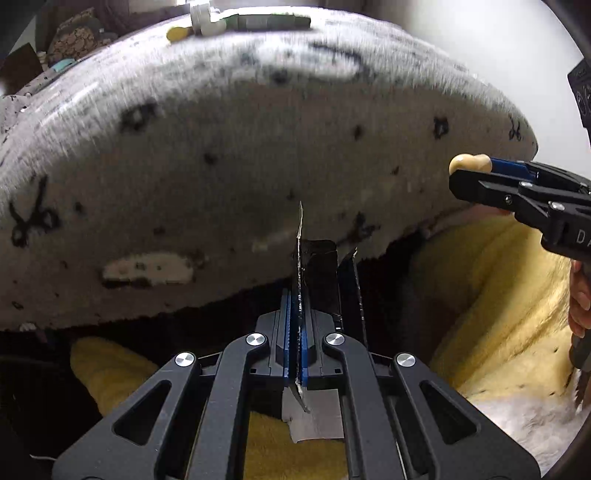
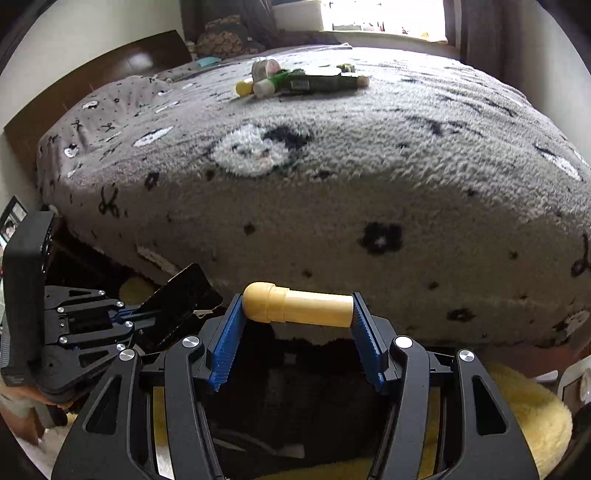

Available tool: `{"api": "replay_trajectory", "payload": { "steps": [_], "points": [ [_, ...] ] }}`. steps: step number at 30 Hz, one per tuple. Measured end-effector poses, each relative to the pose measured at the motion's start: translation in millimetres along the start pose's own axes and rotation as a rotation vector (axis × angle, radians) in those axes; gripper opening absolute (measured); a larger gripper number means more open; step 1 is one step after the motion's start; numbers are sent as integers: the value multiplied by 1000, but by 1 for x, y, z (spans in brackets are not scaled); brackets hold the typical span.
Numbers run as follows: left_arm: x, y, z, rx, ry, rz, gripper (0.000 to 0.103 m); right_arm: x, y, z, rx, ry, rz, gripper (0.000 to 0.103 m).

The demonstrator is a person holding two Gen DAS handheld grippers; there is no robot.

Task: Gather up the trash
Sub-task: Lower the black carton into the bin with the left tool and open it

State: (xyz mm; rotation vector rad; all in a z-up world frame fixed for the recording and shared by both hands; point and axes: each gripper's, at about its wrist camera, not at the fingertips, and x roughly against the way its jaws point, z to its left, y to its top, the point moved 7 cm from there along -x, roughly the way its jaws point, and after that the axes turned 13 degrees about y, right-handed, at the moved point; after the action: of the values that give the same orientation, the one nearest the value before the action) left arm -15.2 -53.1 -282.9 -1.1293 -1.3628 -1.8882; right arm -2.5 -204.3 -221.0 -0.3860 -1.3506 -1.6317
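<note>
Across the grey fleece bedspread (image 2: 332, 192) — patterned with dark flowers — I'm counting roughly five scraps lying in one pile (image 2: 299, 81) near the window (image 2: 384, 14). My left gripper (image 1: 295, 325) is pinching one dark flat wrapper (image 1: 317, 273); my right gripper (image 2: 297, 325) is clamping one yellow tube (image 2: 299, 304) endwise — both over yellow fabric (image 1: 498, 295).

Left wrist view: low, close against the side of the grey fleece-covered bed (image 1: 258, 166), facing its edge. Right wrist view: slightly farther back and higher, facing across the bed (image 2: 332, 184) toward the window. Both share the bed side and yellow fluffy rug (image 1: 498, 295) (image 2: 524, 413).
</note>
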Motion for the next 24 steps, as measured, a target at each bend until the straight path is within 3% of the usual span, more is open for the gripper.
{"api": "replay_trajectory", "payload": {
  "steps": [16, 24],
  "points": [
    [-83, -59, -11, 3, -70, 244, 3, -68, -52, -15, -115, 36, 215, 58],
    [-101, -65, -17, 11, -116, 294, 3, -89, -65, -12, -130, 40, 271, 58]
  ]
}}
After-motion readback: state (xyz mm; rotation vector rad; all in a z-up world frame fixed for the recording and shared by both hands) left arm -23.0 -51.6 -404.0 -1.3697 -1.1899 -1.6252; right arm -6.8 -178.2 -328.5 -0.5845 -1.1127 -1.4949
